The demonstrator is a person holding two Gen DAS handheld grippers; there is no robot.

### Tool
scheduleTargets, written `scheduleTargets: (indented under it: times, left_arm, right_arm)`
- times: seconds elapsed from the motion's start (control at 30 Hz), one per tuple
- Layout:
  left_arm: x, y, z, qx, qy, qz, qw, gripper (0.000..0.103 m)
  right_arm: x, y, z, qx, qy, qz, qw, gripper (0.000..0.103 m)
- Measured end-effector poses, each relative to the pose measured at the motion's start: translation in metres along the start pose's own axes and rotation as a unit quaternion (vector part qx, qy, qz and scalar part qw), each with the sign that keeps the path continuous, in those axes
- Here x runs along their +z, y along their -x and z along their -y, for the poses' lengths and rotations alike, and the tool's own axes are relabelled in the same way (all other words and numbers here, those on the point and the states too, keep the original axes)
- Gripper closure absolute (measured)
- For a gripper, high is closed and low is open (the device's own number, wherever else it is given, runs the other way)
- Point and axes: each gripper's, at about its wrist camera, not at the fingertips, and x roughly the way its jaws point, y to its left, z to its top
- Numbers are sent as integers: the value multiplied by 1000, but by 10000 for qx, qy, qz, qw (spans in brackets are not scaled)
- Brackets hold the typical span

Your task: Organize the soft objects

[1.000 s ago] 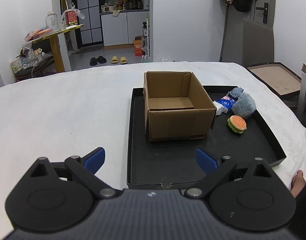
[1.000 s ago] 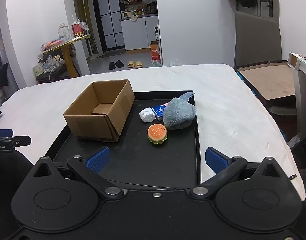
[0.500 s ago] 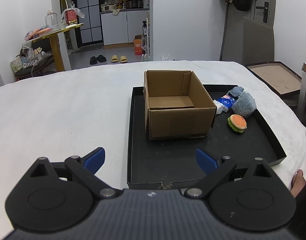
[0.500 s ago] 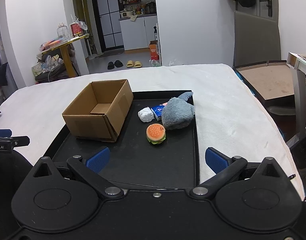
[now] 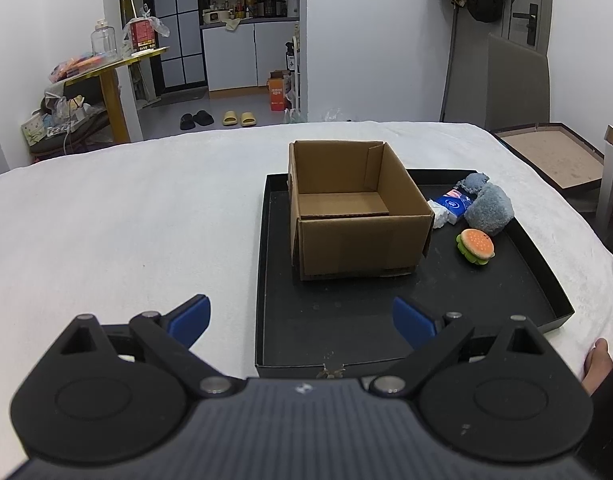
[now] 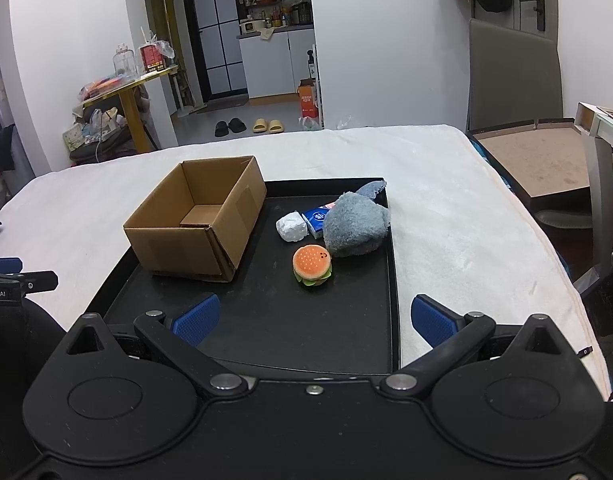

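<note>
I judge I'm at the approach: my right gripper (image 6: 312, 318) and left gripper (image 5: 298, 318) both gape, holding nothing. Next I'd reach the small plush hamburger toy (image 6: 312, 267) and carry it into the open brown cardboard box (image 6: 196, 226).

Both my hand-held grippers hung wide open and level, gripping nothing.

My left hand-held gripper (image 5: 298, 322) pointed straight ahead, its two blue-padded fingers (image 5: 188, 319) spread far apart with only air between them. My right hand-held gripper (image 6: 312, 319) sat the same way, blue fingers (image 6: 430, 319) splayed wide. From the right wrist camera, the left hand-held gripper's side poked in at the far left edge.
</note>
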Motion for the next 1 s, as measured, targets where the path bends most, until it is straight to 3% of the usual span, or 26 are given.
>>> scheduleTargets:
  times: [0.37, 0.63, 1.0]
  left_arm:
    - [1, -2, 1, -30, 2, -97, 9999, 6]
    - [6, -9, 6, 209, -117, -135, 9996, 6]
    - [24, -27, 3, -59, -65, -339, 9994, 7]
  right_arm:
    - [-1, -1, 2, 55, -93, -47, 9999, 0]
    - [3, -7, 8, 115, -282, -187, 9994, 0]
    - [22, -38, 18, 559, -757, -450, 9945, 0]
